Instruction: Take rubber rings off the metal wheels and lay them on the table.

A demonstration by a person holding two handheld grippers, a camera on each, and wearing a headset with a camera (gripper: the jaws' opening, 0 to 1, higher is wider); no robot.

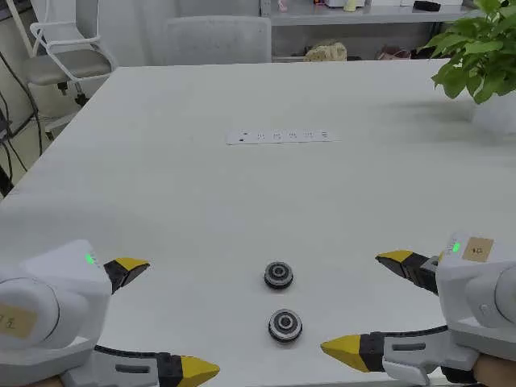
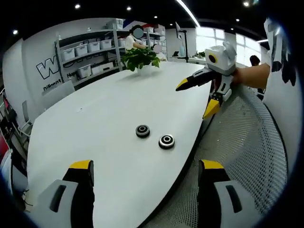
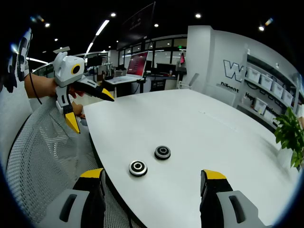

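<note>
Two small metal wheels with black rubber rings lie flat on the white table. The farther wheel sits just behind the nearer wheel, which is close to the front edge. My left gripper hovers open to the left of them, nothing between its yellow-tipped jaws. To their right, my right gripper is open too and holds nothing. Both grippers are apart from the wheels.
A white power strip lies at mid-table. A potted plant stands at the far right corner. Chairs stand beyond the far edge, with shelves behind. The table's front edge runs just below the nearer wheel.
</note>
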